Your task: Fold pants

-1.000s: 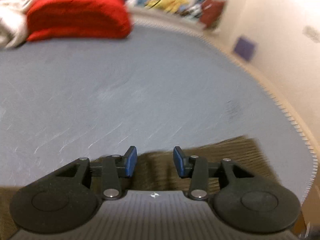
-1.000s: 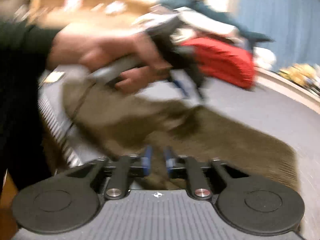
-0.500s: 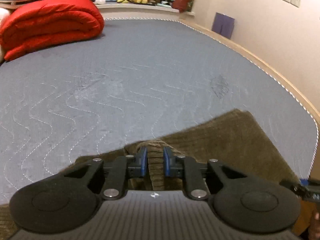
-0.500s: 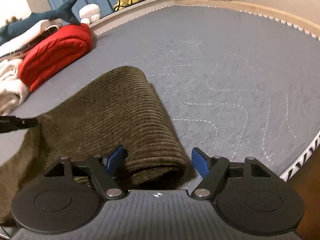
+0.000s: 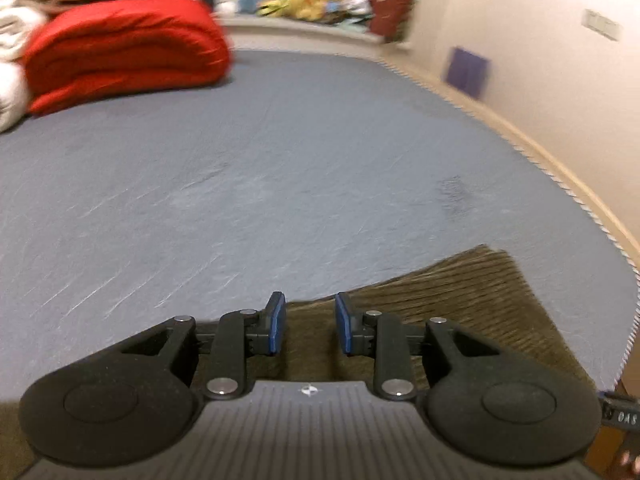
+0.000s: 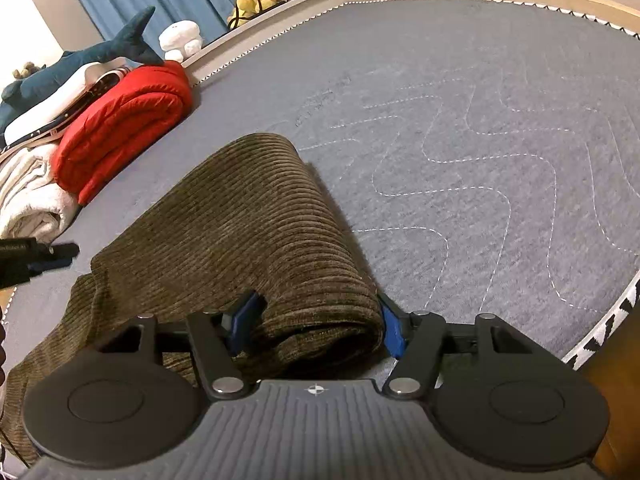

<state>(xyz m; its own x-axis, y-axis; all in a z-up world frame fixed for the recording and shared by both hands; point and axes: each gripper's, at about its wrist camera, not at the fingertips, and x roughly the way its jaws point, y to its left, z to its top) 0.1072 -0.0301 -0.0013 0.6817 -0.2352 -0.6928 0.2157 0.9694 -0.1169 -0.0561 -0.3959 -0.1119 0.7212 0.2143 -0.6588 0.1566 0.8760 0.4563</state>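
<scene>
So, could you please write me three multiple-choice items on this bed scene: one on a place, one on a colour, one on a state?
1. Where do the brown corduroy pants lie?
A. on the grey mattress
B. on the red blanket
C. on the window ledge

2. What colour is the folded blanket near the white towels?
A. blue
B. red
C. green

3. How does the right gripper stand?
A. shut on nothing
B. open, straddling the folded end of the pants
C. out of view

Answers: 1 A, the fabric rests flat on the quilted mattress; 2 B, it is bright red in both views; 3 B, its blue pads sit wide apart either side of the fold. The left gripper is open too.
</scene>
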